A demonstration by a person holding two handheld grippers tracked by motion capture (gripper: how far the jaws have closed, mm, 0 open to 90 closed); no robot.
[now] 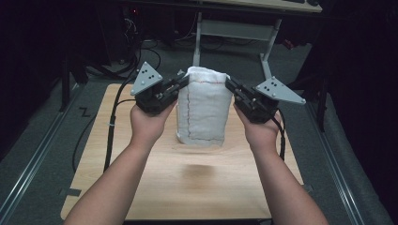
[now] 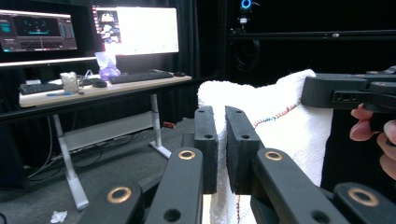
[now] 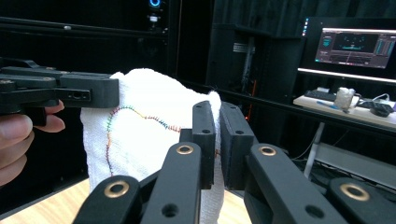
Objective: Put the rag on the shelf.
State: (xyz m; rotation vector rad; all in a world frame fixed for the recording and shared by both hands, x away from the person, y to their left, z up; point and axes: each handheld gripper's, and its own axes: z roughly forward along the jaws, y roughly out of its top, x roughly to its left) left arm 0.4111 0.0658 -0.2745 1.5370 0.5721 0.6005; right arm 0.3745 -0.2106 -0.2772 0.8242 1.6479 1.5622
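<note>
A white towel (image 1: 205,105) with a multicoloured stitched seam hangs upright above the wooden table (image 1: 187,178), its lower edge near the tabletop. My left gripper (image 1: 184,79) is shut on the towel's upper left corner, and my right gripper (image 1: 229,84) is shut on its upper right corner. In the left gripper view the black jaws (image 2: 222,147) pinch the cloth edge, with the towel (image 2: 285,135) spreading right toward the other gripper (image 2: 348,91). In the right gripper view the jaws (image 3: 218,144) clamp the towel (image 3: 140,140), and the left gripper (image 3: 60,91) holds the far corner.
The table sits on a grey floor with metal rails (image 1: 28,173) at both sides. Cables (image 1: 112,126) trail down the left. Behind stands a desk frame (image 1: 234,33); a desk with monitors (image 2: 135,30) and keyboards is in the background.
</note>
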